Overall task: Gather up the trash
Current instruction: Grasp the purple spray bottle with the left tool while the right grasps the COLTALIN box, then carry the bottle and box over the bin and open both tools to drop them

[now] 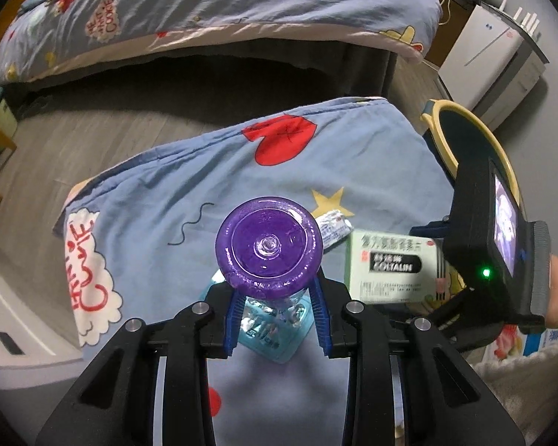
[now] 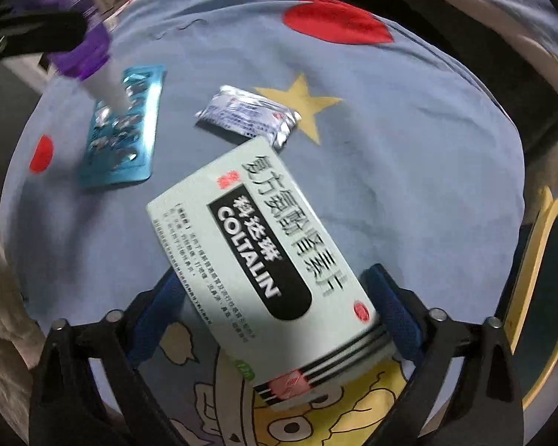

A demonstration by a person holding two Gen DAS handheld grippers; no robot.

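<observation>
Left tool (image 1: 277, 310): clamped on a purple bottle (image 1: 268, 246), lifted.
Right tool (image 2: 275, 319): jaws wide, straddling the medicine box (image 2: 264, 260), not yet gripping.
Left on the bedsheet (image 2: 409, 171): 1 blister pack (image 2: 122, 133), 1 foil sachet (image 2: 247, 115).
Bin (image 2: 550, 297): beside, nothing visibly inside.

Colours and patterns on the bed.
Blue cover (image 2: 409, 156) with red hearts, yellow stars; purple bottle (image 1: 268, 245); pale-green box (image 2: 271, 260); teal blister pack (image 2: 124, 130).
</observation>
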